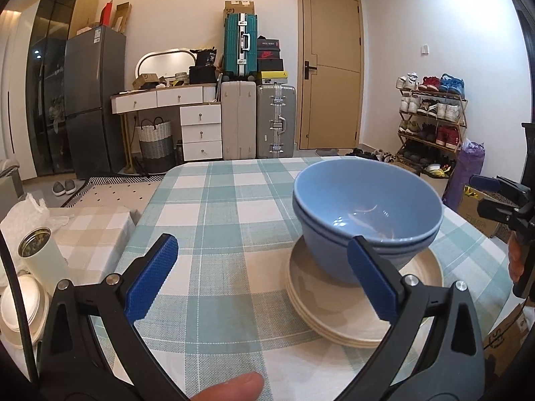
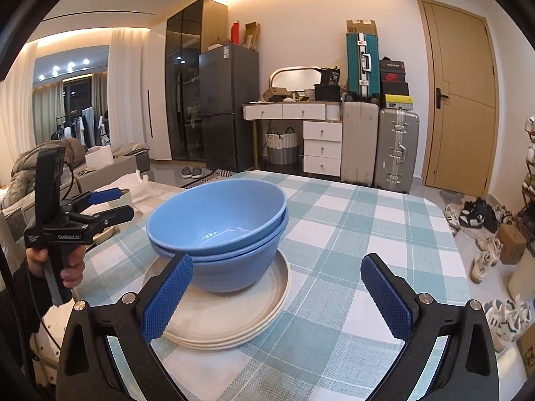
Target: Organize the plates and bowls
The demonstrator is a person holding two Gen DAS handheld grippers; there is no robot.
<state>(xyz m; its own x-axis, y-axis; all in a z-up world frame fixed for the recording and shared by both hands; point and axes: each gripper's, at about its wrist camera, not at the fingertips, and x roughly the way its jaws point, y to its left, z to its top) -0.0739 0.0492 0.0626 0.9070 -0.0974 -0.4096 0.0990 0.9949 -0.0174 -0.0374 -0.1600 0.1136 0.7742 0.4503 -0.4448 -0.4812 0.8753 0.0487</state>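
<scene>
Two blue bowls (image 2: 217, 234) are seen nested one inside the other, set on a stack of cream plates (image 2: 230, 314) on the checked tabletop (image 2: 367, 234). The arrangement is judged compact and stable: the wide, flat plates are placed beneath as a base, and the deeper bowls are carried on top, slightly off-centre toward the far rim.

The left gripper (image 1: 264, 280) is held low in front of the stack with its fingers spread apart and nothing between them; the right-hand finger pad is seen overlapping the bowls, though contact cannot be told. The right gripper (image 2: 277, 300) is likewise held released and empty, with the stack to its left side. With both grippers freed and the crockery gathered into one pile, the sorting is judged largely complete.
</scene>
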